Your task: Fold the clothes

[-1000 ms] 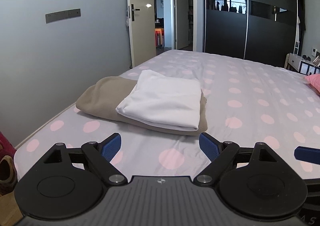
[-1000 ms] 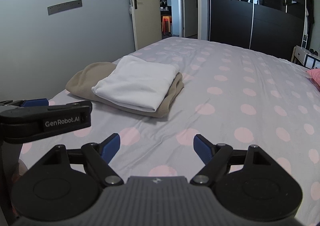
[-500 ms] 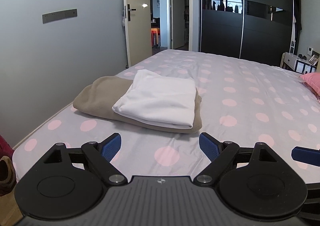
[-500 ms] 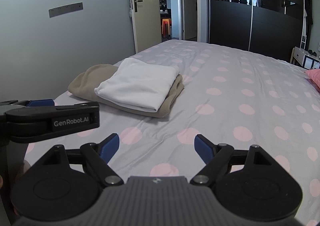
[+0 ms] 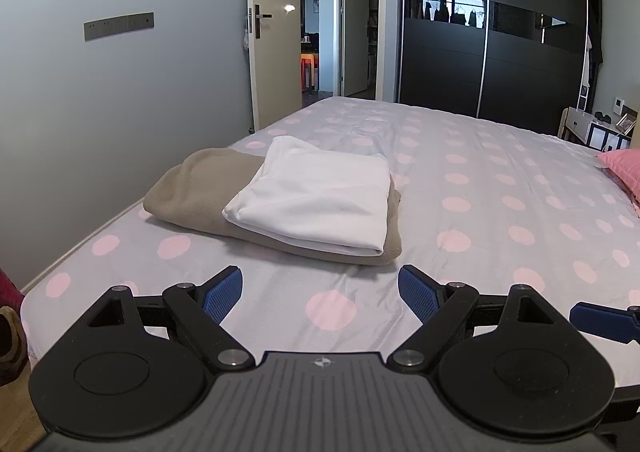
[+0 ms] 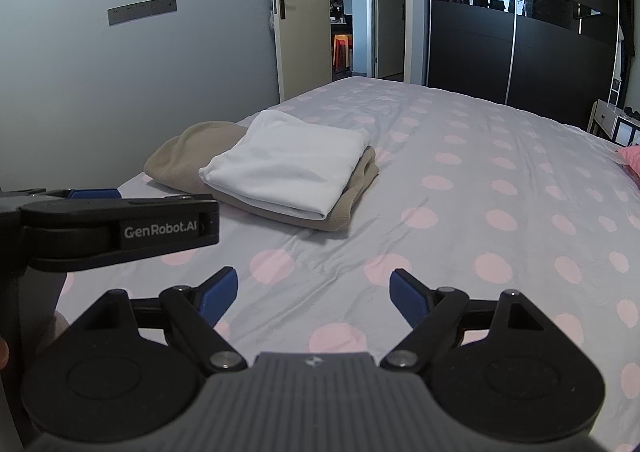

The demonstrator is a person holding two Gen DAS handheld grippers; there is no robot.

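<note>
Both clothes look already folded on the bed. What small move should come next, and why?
Probably hold both back: the white garment lies folded on the folded beige one, and the left hand-held gripper and right hand-held gripper are open and empty, short of the pile.

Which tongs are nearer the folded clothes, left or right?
Probably the left tongs: the white cloth on the beige one lies straight ahead of them. From the right tongs the pile sits off to the left. Both are open and empty.
</note>
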